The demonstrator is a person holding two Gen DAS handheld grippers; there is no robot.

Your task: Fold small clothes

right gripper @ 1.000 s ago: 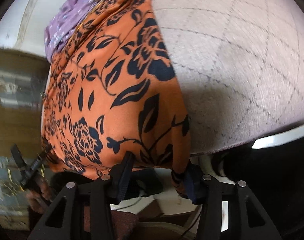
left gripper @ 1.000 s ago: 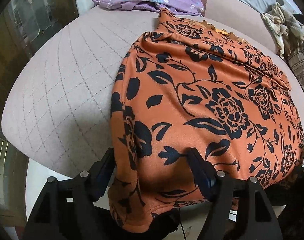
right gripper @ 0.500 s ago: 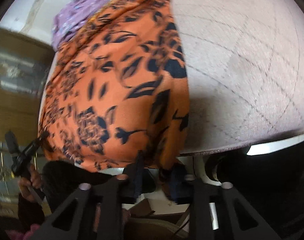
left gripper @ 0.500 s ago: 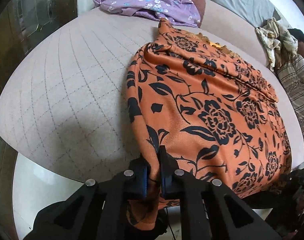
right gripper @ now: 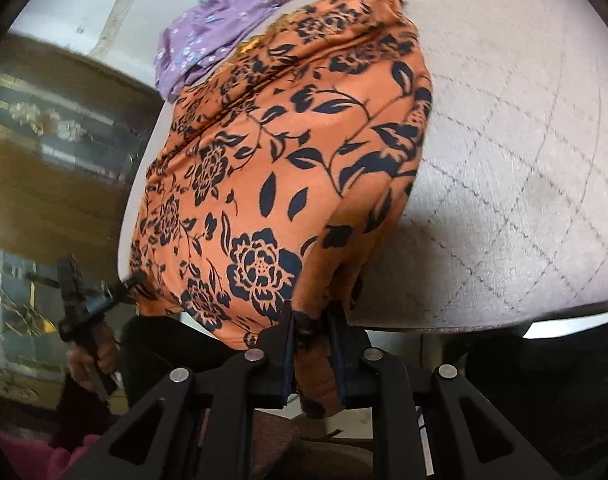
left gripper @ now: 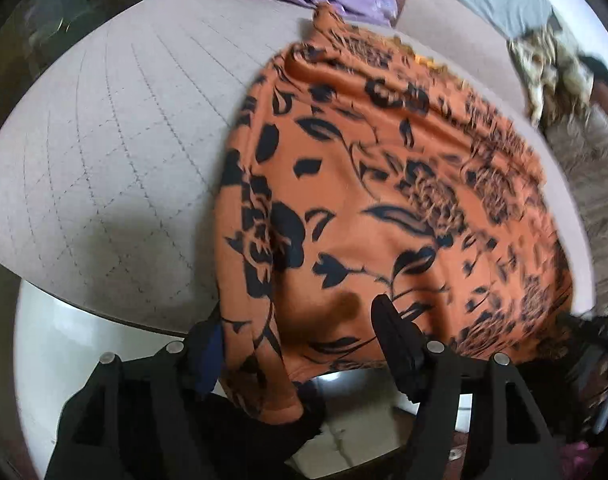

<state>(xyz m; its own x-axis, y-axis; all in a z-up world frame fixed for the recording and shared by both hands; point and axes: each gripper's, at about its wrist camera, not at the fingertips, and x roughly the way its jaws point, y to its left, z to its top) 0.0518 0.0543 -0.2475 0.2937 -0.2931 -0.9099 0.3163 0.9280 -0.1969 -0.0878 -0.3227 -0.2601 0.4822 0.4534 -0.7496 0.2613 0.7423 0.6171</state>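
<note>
Orange floral garment lies over the quilted cushion's near edge. Left gripper jaws just reopened, hem loose between them. Right gripper jaws just closed, pinching the hem corner. Left regrasp probably needed before folding; view blurry.
</note>
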